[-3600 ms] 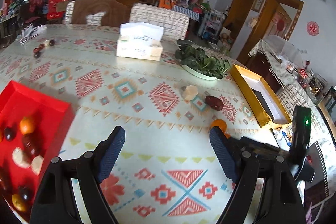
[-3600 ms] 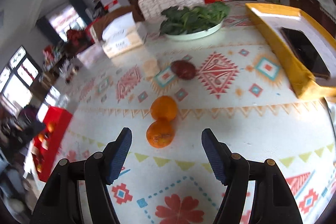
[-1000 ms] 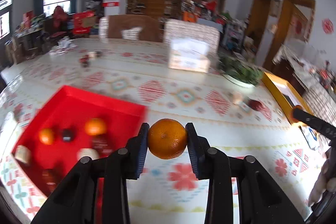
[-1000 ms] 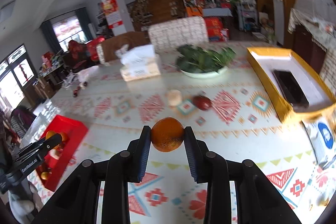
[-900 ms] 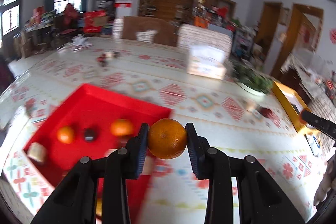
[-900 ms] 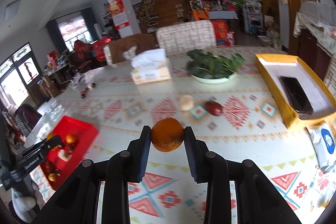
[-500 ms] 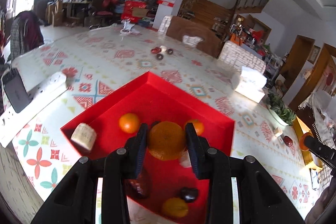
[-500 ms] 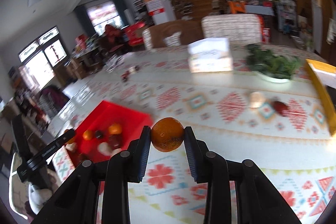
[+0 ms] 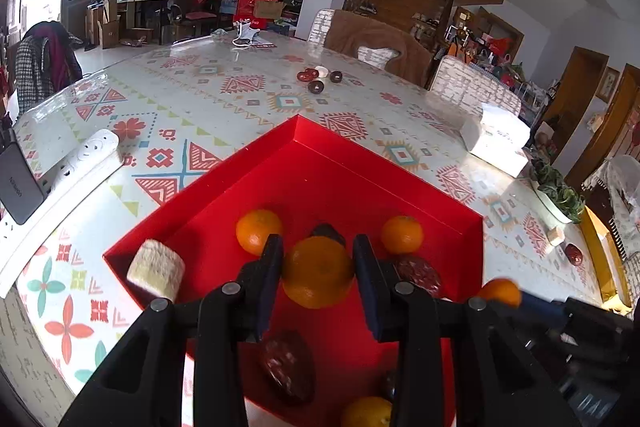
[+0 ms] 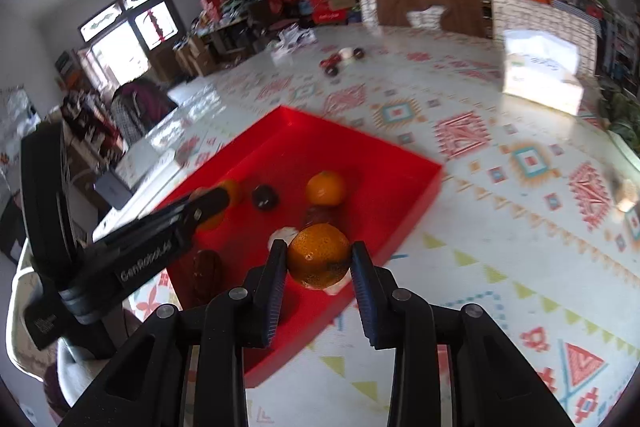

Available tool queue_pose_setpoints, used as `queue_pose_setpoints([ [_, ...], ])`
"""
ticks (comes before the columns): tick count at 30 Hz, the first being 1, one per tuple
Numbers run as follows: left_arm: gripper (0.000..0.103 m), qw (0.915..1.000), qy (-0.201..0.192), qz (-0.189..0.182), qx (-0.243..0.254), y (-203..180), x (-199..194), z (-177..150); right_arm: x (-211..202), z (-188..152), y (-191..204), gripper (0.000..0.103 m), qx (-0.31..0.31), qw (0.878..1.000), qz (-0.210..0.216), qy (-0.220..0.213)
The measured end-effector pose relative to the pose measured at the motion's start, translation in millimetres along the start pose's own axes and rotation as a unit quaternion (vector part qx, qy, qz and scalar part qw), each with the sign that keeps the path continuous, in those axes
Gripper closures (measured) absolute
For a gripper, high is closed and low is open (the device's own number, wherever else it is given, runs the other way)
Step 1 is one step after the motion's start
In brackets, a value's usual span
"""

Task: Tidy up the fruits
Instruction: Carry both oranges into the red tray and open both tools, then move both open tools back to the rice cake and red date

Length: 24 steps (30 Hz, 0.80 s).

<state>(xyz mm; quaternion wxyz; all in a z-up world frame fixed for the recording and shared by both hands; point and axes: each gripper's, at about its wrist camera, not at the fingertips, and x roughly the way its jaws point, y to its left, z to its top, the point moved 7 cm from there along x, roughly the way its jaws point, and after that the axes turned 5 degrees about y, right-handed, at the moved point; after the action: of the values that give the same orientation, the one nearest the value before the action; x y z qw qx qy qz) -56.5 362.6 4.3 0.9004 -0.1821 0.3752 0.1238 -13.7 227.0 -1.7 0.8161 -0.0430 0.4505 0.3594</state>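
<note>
My left gripper is shut on an orange and holds it over the red tray. The tray holds two oranges, dark red fruits, a pale round piece and another orange at the near edge. My right gripper is shut on a second orange above the tray's near right rim. The right gripper also shows at the right of the left wrist view; the left gripper crosses the right wrist view.
A white power strip and a dark phone lie left of the tray. Small fruits sit farther back, a tissue box at the right, a plate of greens and a yellow tray beyond.
Both grippers have carried their oranges left from the open table to the red tray. The left one is now low over the tray's fruit; the right one has reached its rim.
</note>
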Motion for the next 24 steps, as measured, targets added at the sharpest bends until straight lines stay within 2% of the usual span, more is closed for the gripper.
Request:
queue_pose_setpoints([
  [8,0.067,0.9999,0.001,0.010,-0.006,10,11,10,23,-5,15,0.067,-0.011,1.000,0.015,0.023],
  [12,0.050,0.9998,-0.004,0.009,-0.019,13,9,12,28,-5,20,0.066,-0.014,0.999,0.025,0.027],
  [15,0.044,0.9995,-0.011,0.007,-0.030,18,5,15,28,-5,22,0.065,-0.012,0.999,0.040,0.025],
  [20,0.042,0.9987,-0.019,0.002,-0.047,23,-2,18,21,-1,31,0.054,-0.017,0.997,0.068,0.011],
  [24,0.041,0.9986,-0.027,-0.001,-0.045,18,-8,19,12,2,28,0.053,-0.013,0.998,0.064,-0.002],
])
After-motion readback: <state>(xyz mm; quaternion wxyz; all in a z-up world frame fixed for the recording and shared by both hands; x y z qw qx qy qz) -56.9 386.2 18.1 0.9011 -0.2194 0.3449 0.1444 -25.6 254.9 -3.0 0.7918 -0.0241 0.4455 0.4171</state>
